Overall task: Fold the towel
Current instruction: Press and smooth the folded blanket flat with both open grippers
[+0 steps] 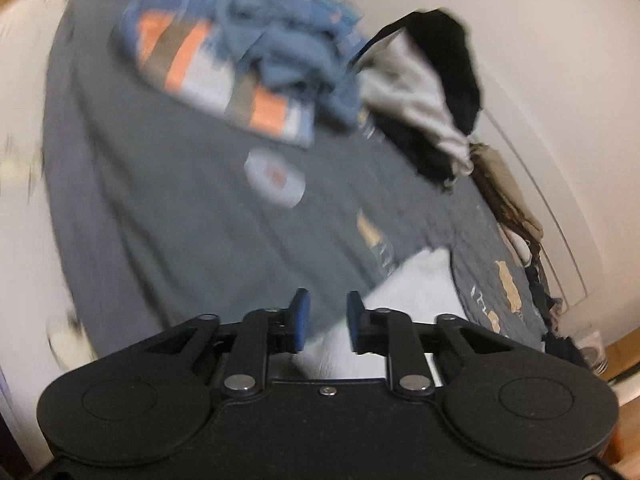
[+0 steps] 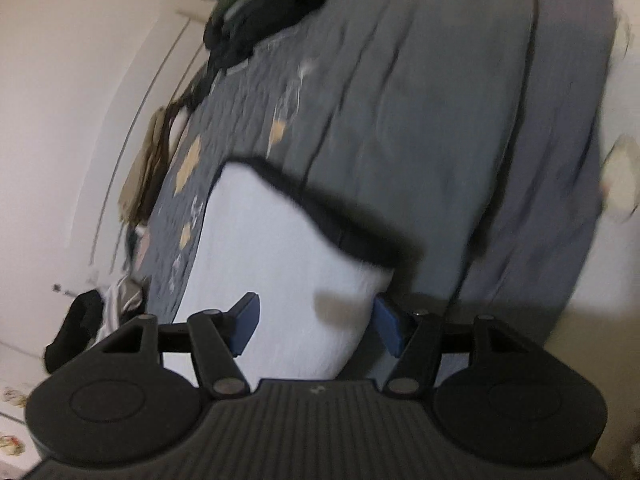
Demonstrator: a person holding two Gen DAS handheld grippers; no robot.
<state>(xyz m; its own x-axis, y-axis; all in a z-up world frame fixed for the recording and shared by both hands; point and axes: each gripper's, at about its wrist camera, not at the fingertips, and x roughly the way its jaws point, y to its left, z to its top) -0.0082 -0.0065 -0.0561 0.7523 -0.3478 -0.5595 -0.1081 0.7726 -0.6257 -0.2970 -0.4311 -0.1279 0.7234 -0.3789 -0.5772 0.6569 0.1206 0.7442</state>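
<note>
A white towel (image 1: 420, 288) lies on a bed covered by a grey sheet (image 1: 180, 220), near the bed's front right in the left wrist view. My left gripper (image 1: 327, 318) hovers over the towel's near end with its blue pads a narrow gap apart. White cloth fills the lower part of that gap, so the pads seem to pinch it. In the right wrist view the towel (image 2: 272, 248) has a dark band along its far edge. My right gripper (image 2: 316, 322) stands wide over its near end. The towel runs between the fingers, and the right pad (image 2: 386, 324) sits at its edge.
A heap of blue clothes (image 1: 280, 40) on a striped orange cloth (image 1: 192, 68) lies at the bed's far end. Black and grey garments (image 1: 440, 80) hang along the right side by the white wall. A small round thing (image 1: 276, 178) rests mid-bed. A glass jar (image 1: 592, 348) stands at the right.
</note>
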